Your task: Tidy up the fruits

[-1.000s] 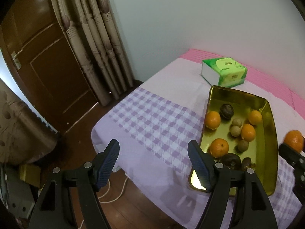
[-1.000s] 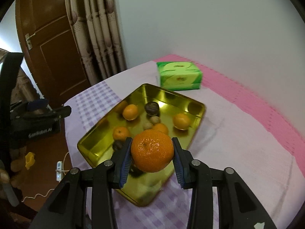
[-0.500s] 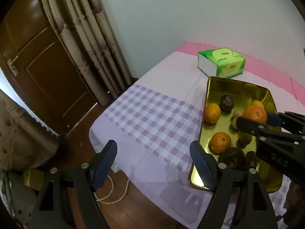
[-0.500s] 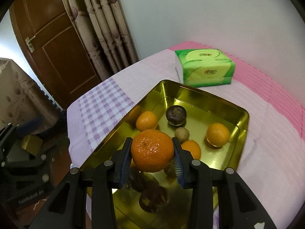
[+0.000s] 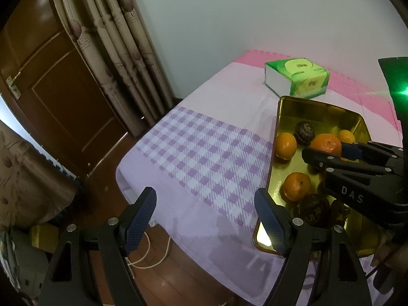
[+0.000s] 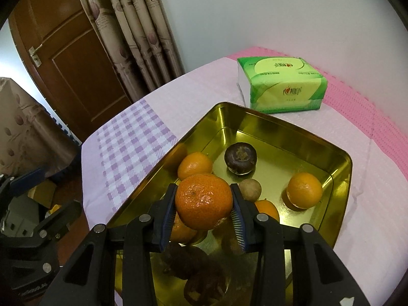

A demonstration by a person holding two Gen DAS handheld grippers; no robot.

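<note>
My right gripper [image 6: 204,204] is shut on an orange mandarin [image 6: 204,201] and holds it above the gold metal tray [image 6: 341,186]. It also shows in the left wrist view [image 5: 327,150], over the tray [image 5: 321,107]. The tray holds several mandarins [image 6: 304,190], a dark passion fruit [image 6: 240,158] and a small brown fruit [image 6: 251,189]. More dark fruits lie under my right gripper, partly hidden. My left gripper [image 5: 204,219] is open and empty, beyond the table's left front edge, left of the tray.
A green tissue pack [image 6: 279,84] lies behind the tray on the pink and purple checked cloth [image 5: 204,158]. A brown door [image 5: 58,97] and curtains [image 5: 122,38] stand to the left. A white cable [image 5: 153,252] lies on the wooden floor.
My right gripper has carried the mandarin forward from the table's right side to over the tray's middle. My left gripper has stayed open and drifted only slightly.
</note>
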